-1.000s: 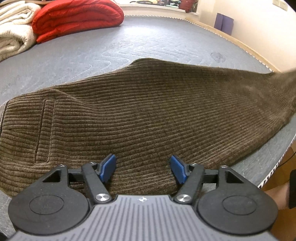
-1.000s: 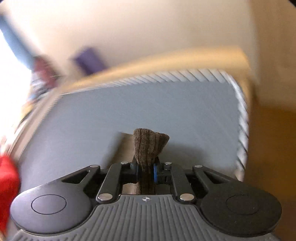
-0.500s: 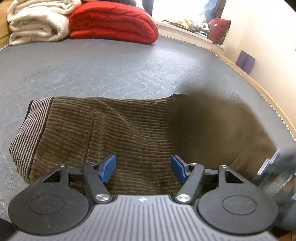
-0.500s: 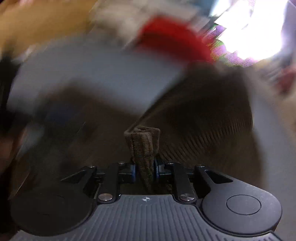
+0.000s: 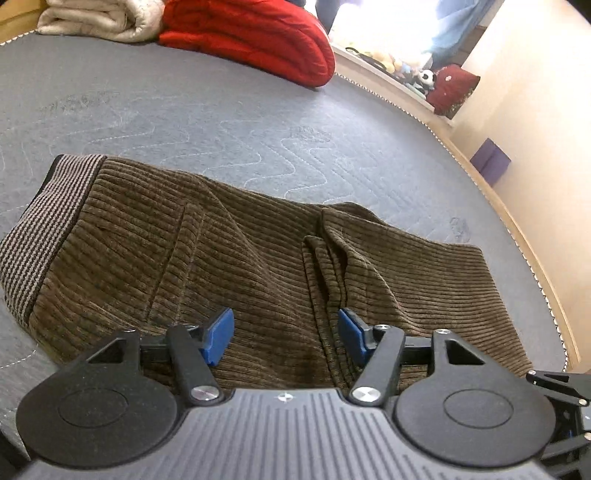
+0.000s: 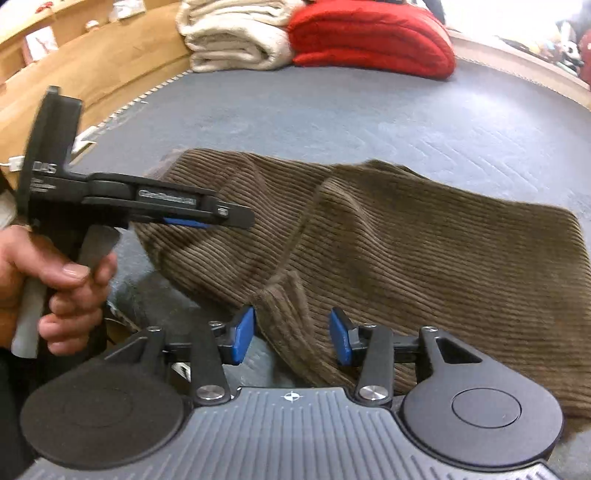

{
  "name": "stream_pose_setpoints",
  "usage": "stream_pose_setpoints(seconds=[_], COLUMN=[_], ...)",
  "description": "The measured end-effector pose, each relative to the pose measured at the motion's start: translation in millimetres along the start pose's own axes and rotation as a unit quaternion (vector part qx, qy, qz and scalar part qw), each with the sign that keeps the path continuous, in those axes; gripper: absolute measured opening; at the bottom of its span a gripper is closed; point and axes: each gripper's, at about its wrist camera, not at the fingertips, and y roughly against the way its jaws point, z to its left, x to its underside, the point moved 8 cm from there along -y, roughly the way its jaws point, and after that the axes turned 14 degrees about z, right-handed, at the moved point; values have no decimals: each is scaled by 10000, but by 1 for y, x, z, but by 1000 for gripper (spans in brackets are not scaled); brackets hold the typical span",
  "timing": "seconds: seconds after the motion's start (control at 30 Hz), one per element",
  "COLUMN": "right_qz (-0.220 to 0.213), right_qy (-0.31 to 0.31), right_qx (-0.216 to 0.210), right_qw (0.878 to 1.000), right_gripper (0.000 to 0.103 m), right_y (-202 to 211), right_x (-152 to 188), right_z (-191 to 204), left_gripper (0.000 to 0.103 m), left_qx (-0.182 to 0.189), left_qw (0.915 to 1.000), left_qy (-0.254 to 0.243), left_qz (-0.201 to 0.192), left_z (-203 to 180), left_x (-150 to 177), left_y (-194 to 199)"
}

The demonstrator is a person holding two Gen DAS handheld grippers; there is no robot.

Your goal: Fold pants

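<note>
grey quilted mattress (image 5: pixel 229 110) is filling the room's middle. red duvet (image 5: pixel 251 33) and cream blanket (image 5: pixel 99 18) are lying folded at its far end. window (image 5: pixel 388 26) is glaring bright; cream wall (image 5: pixel 546 110) is running along the right, wooden shelving (image 6: pixel 92 55) left.

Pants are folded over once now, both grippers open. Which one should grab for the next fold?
Probably the right gripper: a raised corner of the brown pants lies between its open fingers. The left gripper, also open, only hovers over flat fabric mid-panel.

pants (image 5: pixel 258 258) | brown corduroy (striped waistband at left) | folded over, rumpled | lying on mattress
</note>
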Motion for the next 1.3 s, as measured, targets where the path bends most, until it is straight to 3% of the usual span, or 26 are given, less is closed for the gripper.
stream_pose_setpoints(seconds=[0.1, 0.13, 0.2, 0.4, 0.43, 0.47, 0.53, 0.6, 0.67, 0.77, 0.83, 0.9, 0.97, 1.07, 1.23, 1.3], right_qz=[-218, -275, -308, 174, 171, 162, 30, -358, -473, -46, 208, 271, 186, 55, 2, -45], right_qy=[211, 313, 395, 589, 667, 704, 725, 984, 1362, 1878, 2069, 2114, 2233, 2594, 3250, 3349], right_qx=[-802, -822, -485, 156, 184, 119, -32, -5, -121, -116, 312, 411, 670, 1119, 1643, 1640], right_qw=[9963, 9957, 9976, 9980, 9975, 9973, 9974, 9945, 9895, 9821, 9776, 9762, 9723, 9593, 9313, 9278], right_gripper=[47, 49, 50, 49, 39, 13, 13, 13, 13, 14, 18, 29, 52, 53, 52, 33], right_y=[6, 7, 8, -25, -28, -28, -19, 7, 25, 19, -2, -15, -22, -30, -44, -43], right_x=[-4, -5, -7, 0, 1, 1, -3, -6, 0, 26, 37, 40, 43, 51, 61, 60], right_z=[21, 26, 25, 13, 13, 13, 17, 22, 32, 41, 41, 45, 48, 51, 52, 55], left_gripper=[67, 67, 67, 67, 67, 67, 67, 67, 67, 67, 67, 67, 67, 67, 67, 67], left_qx=[-62, -68, -109, -260, -283, -296, -292, -260, -202, -129, -108, -105, -76, 110, 752, 865], left_qw=[10000, 10000, 9999, 9996, 9996, 9995, 9995, 9996, 9998, 9999, 9999, 9999, 9998, 9998, 9963, 9955], left_qy=[10, 33, 80, 25, -15, -47, -66, -47, -5, 53, 56, -5, -83, -17, 333, 299], left_qz=[-13, -9, -10, 58, 59, 57, 47, 32, 25, 58, 106, 134, 144, 153, 264, 262], left_z=[3, 4, 6, 6, 5, 5, 5, 4, 4, 4, 3, 1, -1, -1, -7, -13], left_x=[1, 1, 1, 6, 6, 7, 7, 6, 4, 2, 2, 4, 5, 7, -2, -11], left_y=[1, 1, -1, -7, -7, -7, -6, -6, -6, -10, -13, -14, -13, -13, -18, -23])
